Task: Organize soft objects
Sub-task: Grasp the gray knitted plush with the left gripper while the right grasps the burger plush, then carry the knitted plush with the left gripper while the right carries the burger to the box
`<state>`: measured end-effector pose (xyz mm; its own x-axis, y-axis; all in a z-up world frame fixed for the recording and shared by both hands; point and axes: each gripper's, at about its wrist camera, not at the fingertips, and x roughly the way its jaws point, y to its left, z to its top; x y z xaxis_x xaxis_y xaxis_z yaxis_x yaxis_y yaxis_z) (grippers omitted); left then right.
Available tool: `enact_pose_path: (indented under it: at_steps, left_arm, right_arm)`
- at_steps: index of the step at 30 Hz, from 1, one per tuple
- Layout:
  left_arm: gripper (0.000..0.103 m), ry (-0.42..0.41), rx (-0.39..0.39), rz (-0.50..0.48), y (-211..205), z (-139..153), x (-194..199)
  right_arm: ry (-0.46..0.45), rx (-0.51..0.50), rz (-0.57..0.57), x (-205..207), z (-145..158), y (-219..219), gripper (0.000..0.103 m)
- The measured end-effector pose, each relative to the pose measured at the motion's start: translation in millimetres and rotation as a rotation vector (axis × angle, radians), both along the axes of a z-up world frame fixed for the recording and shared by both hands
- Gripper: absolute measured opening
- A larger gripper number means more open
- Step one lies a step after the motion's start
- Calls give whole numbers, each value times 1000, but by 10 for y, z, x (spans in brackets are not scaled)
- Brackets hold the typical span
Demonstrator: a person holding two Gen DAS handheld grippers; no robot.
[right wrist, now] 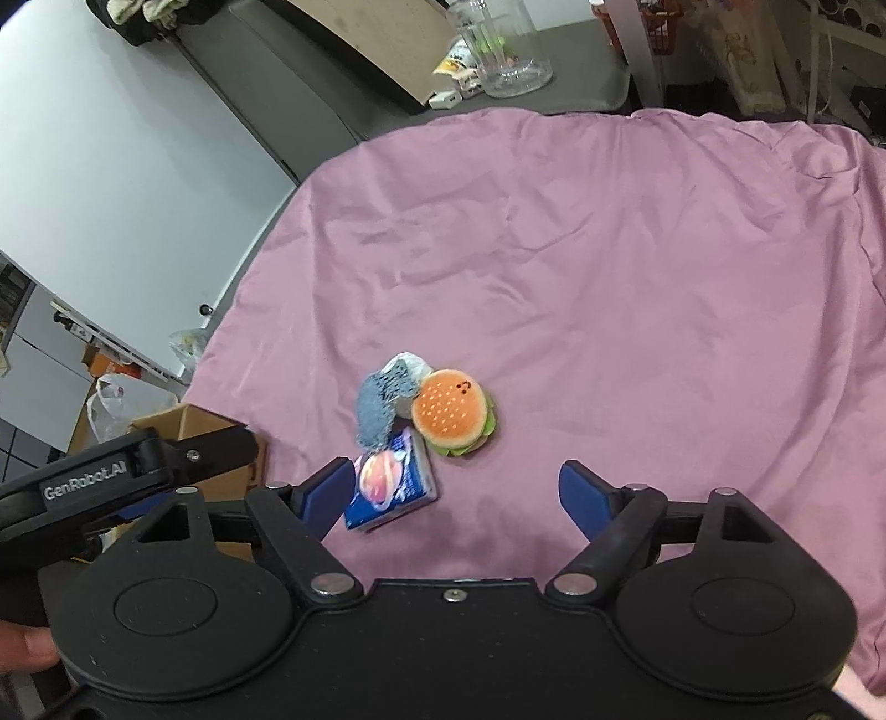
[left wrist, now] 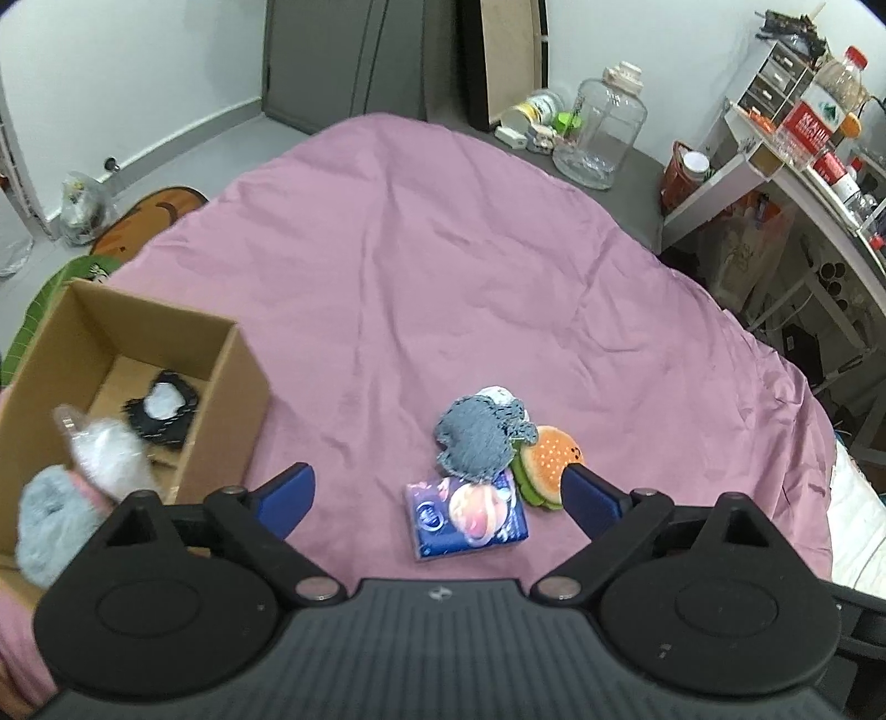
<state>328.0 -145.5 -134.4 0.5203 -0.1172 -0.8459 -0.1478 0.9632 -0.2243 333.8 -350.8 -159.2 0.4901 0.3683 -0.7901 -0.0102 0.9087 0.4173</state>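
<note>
On the pink bedspread (left wrist: 421, 266) (right wrist: 609, 266) lies a small pile: a plush hamburger (left wrist: 545, 462) (right wrist: 454, 412), a grey-blue knitted piece (left wrist: 479, 440) (right wrist: 382, 404) over something white, and a blue tissue pack (left wrist: 465, 518) (right wrist: 390, 487). My left gripper (left wrist: 437, 490) is open, its blue fingers either side of the pack and apart from it. My right gripper (right wrist: 457, 487) is open too, the pack close by its left finger (right wrist: 329, 493). A cardboard box (left wrist: 232, 399) (right wrist: 183, 421) at the left holds a black-and-white soft item (left wrist: 163, 407), a white one and a pale blue fluffy one (left wrist: 47, 515).
Beyond the bed's far edge stand a large glass jar (left wrist: 601, 133) (right wrist: 501, 44), small containers and a board against the wall. Crowded shelves (left wrist: 797, 138) line the right. The left gripper's body (right wrist: 99, 476) shows at the left of the right wrist view, with part of a hand (right wrist: 25, 645).
</note>
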Motion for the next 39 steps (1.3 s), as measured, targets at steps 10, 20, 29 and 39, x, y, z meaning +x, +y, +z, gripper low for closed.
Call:
enact_pose_path:
  at_steps: [10,20,29,39]
  left_arm:
    - [81,88,-53,-26,-86,-455,442]
    - [68,179,-163,-4,-91,-874,722]
    - [32,203,-160,26,5,-969,784]
    - [22,180,-154,36,261,-674,806]
  right_arm:
    - [84,-19,4,373,-339,32,73]
    - [136,-51,68,582,-589,134,69]
    - [144,-89,116,700,-698,317,69]
    - [139,-165,172,781,-715,596,39]
